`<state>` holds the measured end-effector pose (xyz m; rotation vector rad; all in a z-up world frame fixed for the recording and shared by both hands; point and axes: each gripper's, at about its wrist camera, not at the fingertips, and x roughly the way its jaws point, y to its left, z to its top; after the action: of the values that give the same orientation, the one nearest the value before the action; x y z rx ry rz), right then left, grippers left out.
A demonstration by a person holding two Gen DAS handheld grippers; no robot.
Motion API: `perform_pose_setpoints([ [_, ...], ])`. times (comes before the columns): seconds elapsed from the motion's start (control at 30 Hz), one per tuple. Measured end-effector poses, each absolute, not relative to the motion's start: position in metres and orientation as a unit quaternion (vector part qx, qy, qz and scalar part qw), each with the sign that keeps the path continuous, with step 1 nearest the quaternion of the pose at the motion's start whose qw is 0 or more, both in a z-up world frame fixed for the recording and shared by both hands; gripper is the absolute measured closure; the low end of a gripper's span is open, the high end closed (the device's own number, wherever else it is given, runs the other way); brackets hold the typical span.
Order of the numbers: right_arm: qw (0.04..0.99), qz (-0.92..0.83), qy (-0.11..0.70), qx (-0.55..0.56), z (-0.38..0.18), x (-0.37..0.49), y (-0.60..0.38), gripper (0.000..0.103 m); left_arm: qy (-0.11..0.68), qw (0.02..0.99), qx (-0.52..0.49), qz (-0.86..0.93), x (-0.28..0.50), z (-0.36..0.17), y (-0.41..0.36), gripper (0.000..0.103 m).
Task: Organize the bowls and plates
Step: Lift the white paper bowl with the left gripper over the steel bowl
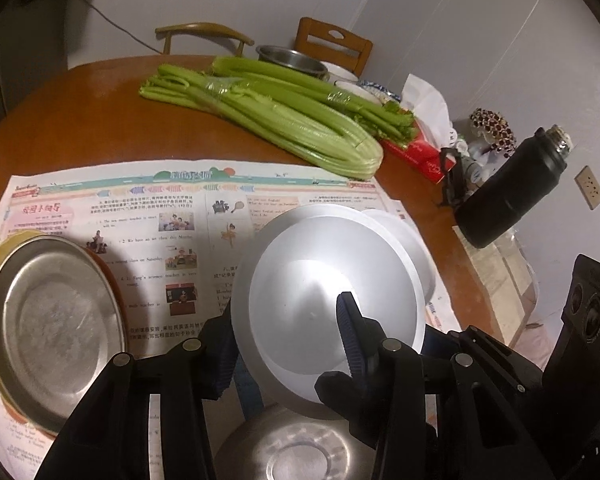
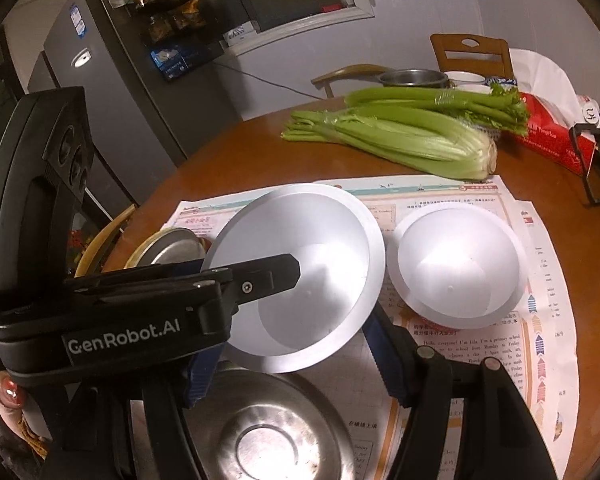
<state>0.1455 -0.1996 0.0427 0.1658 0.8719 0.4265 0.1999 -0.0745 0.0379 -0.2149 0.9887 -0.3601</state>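
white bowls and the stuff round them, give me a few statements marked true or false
1. The left gripper grips the rim of the larger white bowl. True.
2. The smaller white bowl sits nested inside the larger one. False: it rests apart on the newspaper, beside the larger bowl.
3. Celery lies on the table beyond the newspaper. True.
4. The black bottle lies flat on the newspaper. False: it stands off the paper near the table edge, leaning in the fisheye view.
5. A steel plate lies on the newspaper. True.
6. The steel bowl below the larger white bowl holds food. False: it looks empty.
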Motion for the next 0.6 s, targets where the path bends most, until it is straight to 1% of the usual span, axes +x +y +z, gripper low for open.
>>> perform_pose_setpoints([
  [0.43, 0.895, 0.225, 0.382, 0.062, 0.092, 0.102, -0.192, 0.035, 0.432, 0.883, -0.095, -0.156, 0.150, 0.092, -0.068, 0.057],
  [0.6, 0.900, 0.234, 0.362, 0.060, 0.105, 0.083, -0.190, 0.035, 0.416, 0.891, -0.101, -0.150, 0.131, 0.104, -0.063, 0.057],
])
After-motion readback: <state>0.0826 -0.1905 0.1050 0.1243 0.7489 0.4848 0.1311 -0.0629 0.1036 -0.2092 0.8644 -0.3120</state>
